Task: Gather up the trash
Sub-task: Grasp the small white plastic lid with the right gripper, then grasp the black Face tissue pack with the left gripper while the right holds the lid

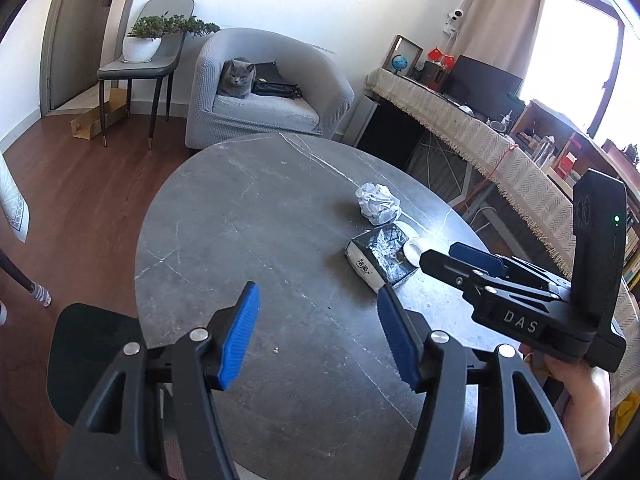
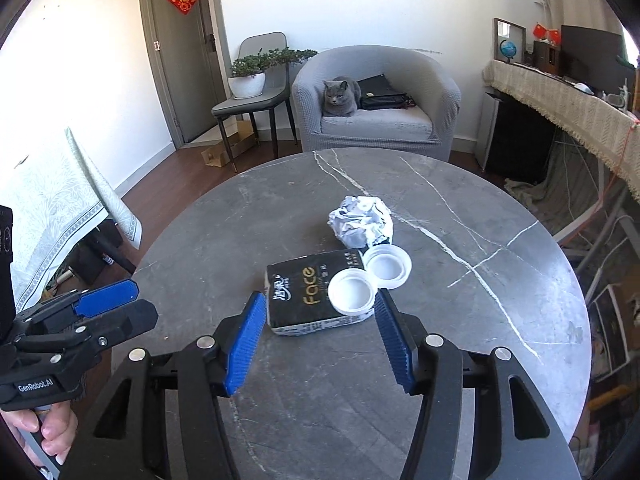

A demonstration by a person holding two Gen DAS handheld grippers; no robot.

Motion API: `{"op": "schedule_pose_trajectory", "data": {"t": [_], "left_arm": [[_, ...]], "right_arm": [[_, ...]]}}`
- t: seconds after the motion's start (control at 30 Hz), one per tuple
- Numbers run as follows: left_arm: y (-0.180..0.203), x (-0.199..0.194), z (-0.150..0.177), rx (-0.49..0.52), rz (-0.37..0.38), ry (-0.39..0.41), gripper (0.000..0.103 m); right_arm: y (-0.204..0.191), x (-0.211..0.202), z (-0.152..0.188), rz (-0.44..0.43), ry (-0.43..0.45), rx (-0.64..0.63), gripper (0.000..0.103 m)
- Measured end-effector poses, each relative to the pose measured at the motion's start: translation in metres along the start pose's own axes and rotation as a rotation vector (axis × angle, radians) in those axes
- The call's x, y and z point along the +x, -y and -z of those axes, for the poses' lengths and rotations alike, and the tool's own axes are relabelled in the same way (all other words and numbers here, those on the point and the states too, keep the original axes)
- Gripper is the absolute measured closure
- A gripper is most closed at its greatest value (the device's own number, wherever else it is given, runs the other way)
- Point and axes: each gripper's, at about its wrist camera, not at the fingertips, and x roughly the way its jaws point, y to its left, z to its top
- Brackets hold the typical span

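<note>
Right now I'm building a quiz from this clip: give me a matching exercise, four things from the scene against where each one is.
Things:
1. crumpled paper ball
2. white lid
3. grey cat
4. potted plant

Places:
A. on the seat of the dining chair
B. lying on top of the black tissue pack
C. in the grey armchair, beside a black bag
D. on the round table, beyond the tissue pack

Pairs: 1-D, 2-B, 3-C, 4-A
</note>
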Motion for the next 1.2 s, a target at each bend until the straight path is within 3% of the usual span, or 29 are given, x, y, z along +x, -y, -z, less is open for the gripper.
{"op": "schedule_pose_trajectory", "data": {"t": [0.27,0.63,0.87,1.1,1.2], "left_arm": [[0.003,0.025,-0.004,0.005,0.032,-0.051,0.032],[0.015,0.046,-0.009,-0.008,0.073,-0.082,0.024],[0.03,0.061,-0.01,-0.041,0.081,-0.095,0.021],[0.048,0.078,-0.016,-0.105,-0.012,-0.117,0.018],[0.061,0.086,-0.017,-0.092,-0.094,-0.11,0.018]], "right_arm": [[0.011,0.024,-0.005,0.016,-0.044,-0.005,0.053],[0.019,0.035,-0.008,0.004,-0.069,-0.01,0.072],[0.041,0.019,-0.01,0.008,-0.032,0.031,0.072],[0.087,0.006,-0.001,0.051,-0.017,0.124,0.072],[0.104,0.0,0.002,0.058,-0.009,0.154,0.072]]}}
